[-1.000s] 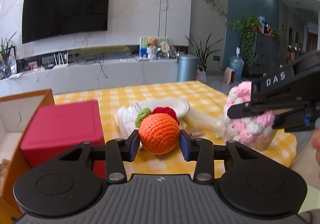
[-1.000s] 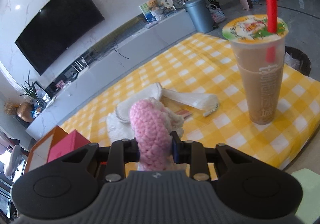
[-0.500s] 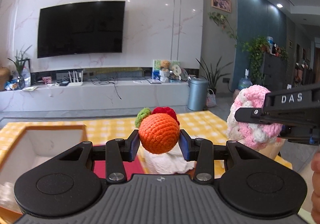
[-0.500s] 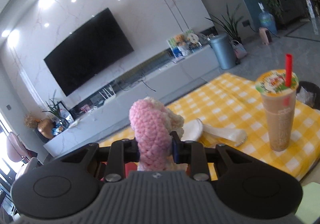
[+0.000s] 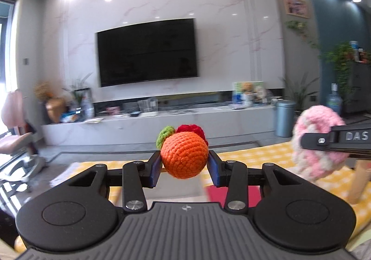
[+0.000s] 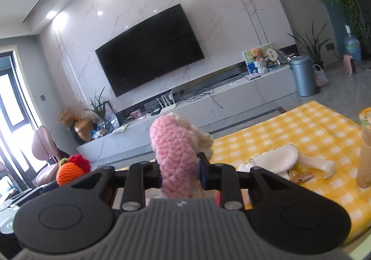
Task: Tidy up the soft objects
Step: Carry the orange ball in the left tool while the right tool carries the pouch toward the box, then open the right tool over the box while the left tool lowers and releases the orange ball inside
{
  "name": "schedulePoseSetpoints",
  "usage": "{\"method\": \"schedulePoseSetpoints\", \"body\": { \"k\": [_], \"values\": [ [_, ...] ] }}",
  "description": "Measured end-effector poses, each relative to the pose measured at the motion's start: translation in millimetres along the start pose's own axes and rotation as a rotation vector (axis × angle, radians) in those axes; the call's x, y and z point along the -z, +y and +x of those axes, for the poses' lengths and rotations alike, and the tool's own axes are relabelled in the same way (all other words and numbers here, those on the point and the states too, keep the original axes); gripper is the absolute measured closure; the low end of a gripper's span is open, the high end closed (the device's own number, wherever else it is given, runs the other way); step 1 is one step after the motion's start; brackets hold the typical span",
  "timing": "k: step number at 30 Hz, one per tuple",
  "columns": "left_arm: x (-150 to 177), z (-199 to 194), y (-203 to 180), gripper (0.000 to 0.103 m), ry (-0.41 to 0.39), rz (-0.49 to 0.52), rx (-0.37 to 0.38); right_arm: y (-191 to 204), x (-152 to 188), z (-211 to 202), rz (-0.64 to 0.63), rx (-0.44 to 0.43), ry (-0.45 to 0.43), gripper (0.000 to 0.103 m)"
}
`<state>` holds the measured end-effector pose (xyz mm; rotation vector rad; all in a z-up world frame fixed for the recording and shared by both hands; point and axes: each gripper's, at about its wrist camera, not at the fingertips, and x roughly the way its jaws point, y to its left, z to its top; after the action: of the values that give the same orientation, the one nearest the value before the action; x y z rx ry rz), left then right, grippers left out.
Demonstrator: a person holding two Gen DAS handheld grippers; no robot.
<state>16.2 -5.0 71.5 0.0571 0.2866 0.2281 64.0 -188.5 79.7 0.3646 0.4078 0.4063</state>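
My left gripper (image 5: pixel 184 166) is shut on an orange crocheted fruit (image 5: pixel 184 155) with a green leaf and a red knot behind it, held in the air above the yellow checked table (image 5: pixel 245 154). The same fruit (image 6: pixel 68 173) shows at the lower left of the right wrist view. My right gripper (image 6: pixel 179 173) is shut on a pink and cream crocheted piece (image 6: pixel 176 158), which also shows at the right of the left wrist view (image 5: pixel 315 141), level with the fruit. A red box (image 5: pixel 219 192) lies below the left fingers, mostly hidden.
On the yellow checked cloth (image 6: pixel 301 130) lie white soft items (image 6: pixel 278 159) and a milk tea cup (image 6: pixel 365 151) at the right edge. Beyond the table are a TV wall (image 6: pixel 148 49), a low grey cabinet (image 6: pixel 208 107), a bin (image 6: pixel 302 75) and a pink chair (image 5: pixel 16 130).
Both grippers have risen and tilted up with their crocheted pieces, and swung left. The table, red box and cardboard box have dropped low or out of view; the room wall fills both views.
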Motion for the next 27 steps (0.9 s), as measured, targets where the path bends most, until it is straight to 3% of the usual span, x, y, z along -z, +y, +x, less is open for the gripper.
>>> {"method": "schedulePoseSetpoints", "body": {
  "k": [4, 8, 18, 27],
  "values": [
    [4, 14, 36, 0.056, 0.045, -0.098, -0.039, 32, 13, 23, -0.085, 0.016, 0.047, 0.076],
    [16, 26, 65, 0.056, 0.069, -0.152, -0.019, 59, 33, 58, -0.151, 0.001, 0.118, 0.076],
    [44, 45, 116, 0.056, 0.121, -0.286, -0.014, 113, 82, 178, -0.320, -0.006, 0.308, 0.076],
    [57, 54, 132, 0.056, 0.166, -0.351, -0.086, 145, 129, 264, -0.632, 0.174, 0.452, 0.076]
  ]
}}
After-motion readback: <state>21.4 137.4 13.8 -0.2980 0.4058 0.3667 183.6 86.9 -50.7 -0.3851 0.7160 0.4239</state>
